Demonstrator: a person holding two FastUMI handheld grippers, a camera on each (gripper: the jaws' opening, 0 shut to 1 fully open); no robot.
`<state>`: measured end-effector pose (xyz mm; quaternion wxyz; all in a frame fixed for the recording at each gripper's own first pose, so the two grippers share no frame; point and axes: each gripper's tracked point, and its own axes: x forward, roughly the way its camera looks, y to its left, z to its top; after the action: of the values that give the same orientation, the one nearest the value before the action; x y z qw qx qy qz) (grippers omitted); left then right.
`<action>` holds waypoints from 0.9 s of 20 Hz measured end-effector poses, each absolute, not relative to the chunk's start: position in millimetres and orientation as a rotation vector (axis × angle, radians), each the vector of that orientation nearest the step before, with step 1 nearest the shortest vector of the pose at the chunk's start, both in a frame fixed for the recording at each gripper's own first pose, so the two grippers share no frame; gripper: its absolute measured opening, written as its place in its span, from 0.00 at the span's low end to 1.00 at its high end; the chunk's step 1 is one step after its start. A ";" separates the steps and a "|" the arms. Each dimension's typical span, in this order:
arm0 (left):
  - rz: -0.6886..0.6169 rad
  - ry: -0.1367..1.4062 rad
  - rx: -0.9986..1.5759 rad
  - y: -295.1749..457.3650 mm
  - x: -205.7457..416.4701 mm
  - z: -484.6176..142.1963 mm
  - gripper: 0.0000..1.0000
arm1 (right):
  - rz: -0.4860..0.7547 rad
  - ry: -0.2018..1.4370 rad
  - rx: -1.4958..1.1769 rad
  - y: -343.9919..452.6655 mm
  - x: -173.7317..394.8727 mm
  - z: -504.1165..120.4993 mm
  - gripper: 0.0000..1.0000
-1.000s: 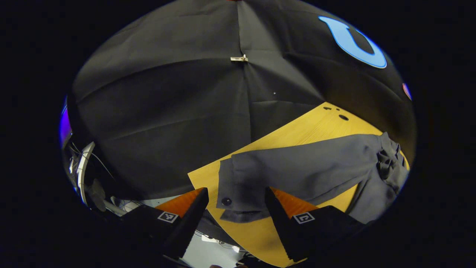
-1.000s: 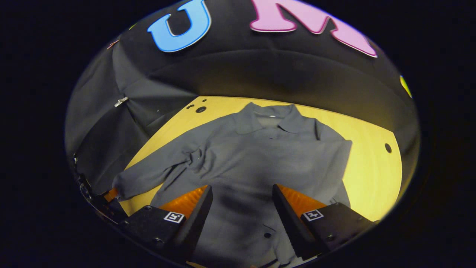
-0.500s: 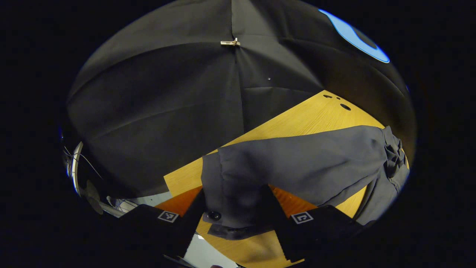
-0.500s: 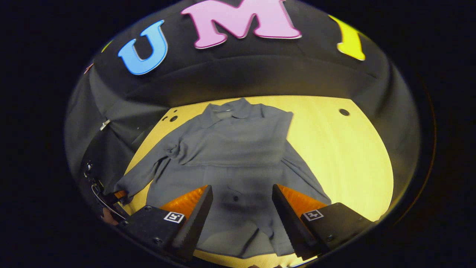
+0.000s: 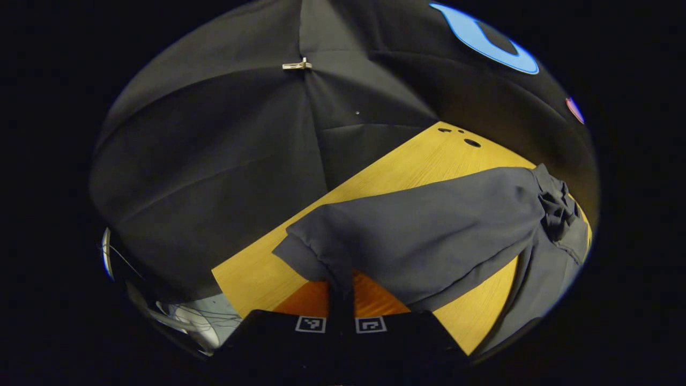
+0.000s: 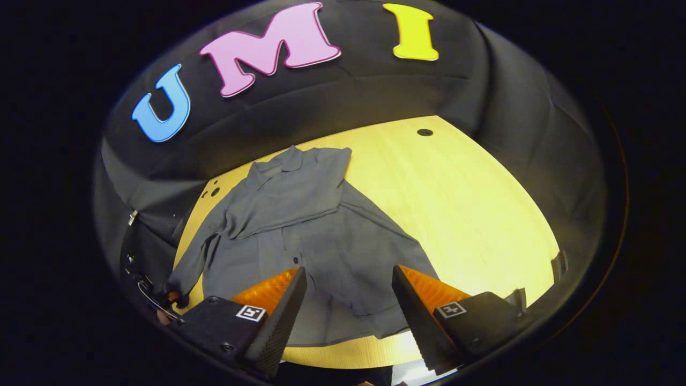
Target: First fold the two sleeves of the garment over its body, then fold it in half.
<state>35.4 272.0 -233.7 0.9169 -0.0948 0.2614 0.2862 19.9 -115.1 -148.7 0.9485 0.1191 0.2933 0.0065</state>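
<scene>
Left gripper view: left gripper [image 5: 341, 300] at the bottom, jaws clenched together on the cuff end of the shirt's sleeve [image 5: 429, 236]; fabric bunches right where the fingers meet. The dark grey sleeve stretches from the jaws toward the far right, where it ends in a crumpled knot of cloth at the shoulder. It lies over a yellow wood-grain table [image 5: 407, 166]. Small dark holes [image 5: 471, 142] sit near the table's far corner. Black cloth wall [image 5: 214, 161] behind the table, two panels meeting at a seam held by a small pale clip [image 5: 296, 65]. Lower left, past the table edge, pale floor with thin cables [image 5: 198, 321].

Right gripper view: right gripper [image 6: 348, 316] at the bottom, jaws released, wide gap, nothing between the fingers, hovering over the shirt's near hem. The grey collared shirt [image 6: 321, 241] lies flat on the left part of the table [image 6: 471, 214], collar at the far end, hem near. One sleeve is already folded across the chest, its edge running level below the collar. The other sleeve runs out to the near left, down to the table's left edge, where the left gripper [image 6: 170, 296] pinches its end. Right half of the table bare wood, one dark hole [image 6: 424, 132] at the far edge. Black cloth wall [image 6: 509, 118] wraps round behind and on the right. Dark bracket-like pieces [image 6: 558, 264] at the table's near right edge; can't tell what they are.
</scene>
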 end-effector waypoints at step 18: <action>0.281 0.261 -0.064 81.8 153.8 -38.6 0.05 | -0.046 0.584 0.275 -205.4 41.9 -169.6 0.99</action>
<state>153.8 81.8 -38.6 0.9811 -0.0317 0.1298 0.1397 41.9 -205.4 -169.6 0.9481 0.1352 0.2870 -0.0226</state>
